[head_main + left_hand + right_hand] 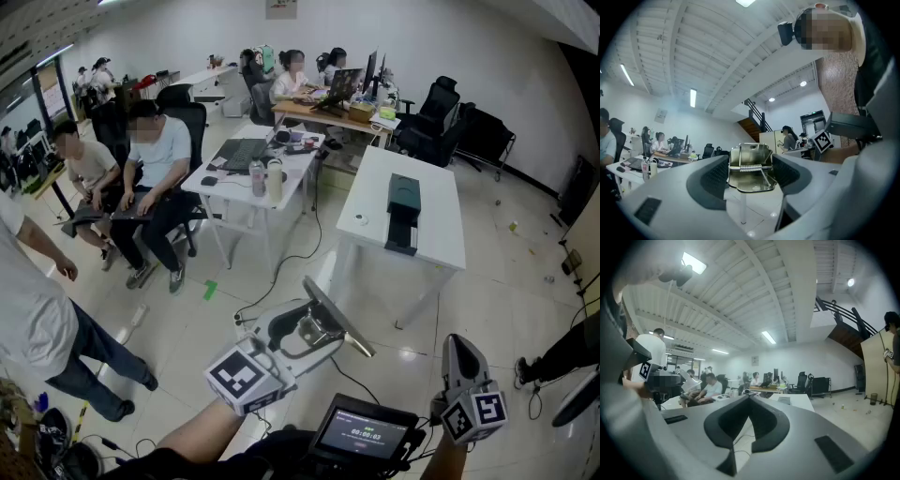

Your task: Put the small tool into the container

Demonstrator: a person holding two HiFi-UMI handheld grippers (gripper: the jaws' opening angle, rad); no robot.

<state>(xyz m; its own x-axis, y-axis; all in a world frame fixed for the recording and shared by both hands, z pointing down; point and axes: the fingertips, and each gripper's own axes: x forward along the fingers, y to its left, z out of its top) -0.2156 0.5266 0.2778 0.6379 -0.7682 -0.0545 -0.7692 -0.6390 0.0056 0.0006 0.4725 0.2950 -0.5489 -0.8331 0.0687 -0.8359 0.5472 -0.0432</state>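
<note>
My left gripper is raised in front of me, its jaws spread wide and closed on a small metal spring clip. In the left gripper view the clip fills the gap between the pads, its coil spring lying across the top. In the head view the clip's flat metal arm sticks out to the right. My right gripper points upward at the lower right; its fingers meet at the tips with nothing between them. A dark open box lies on a white table ahead.
A small screen is mounted below my hands. Several people sit at desks at the back and left; one stands at the left edge. Cables trail over the tiled floor. Office chairs stand behind the white table.
</note>
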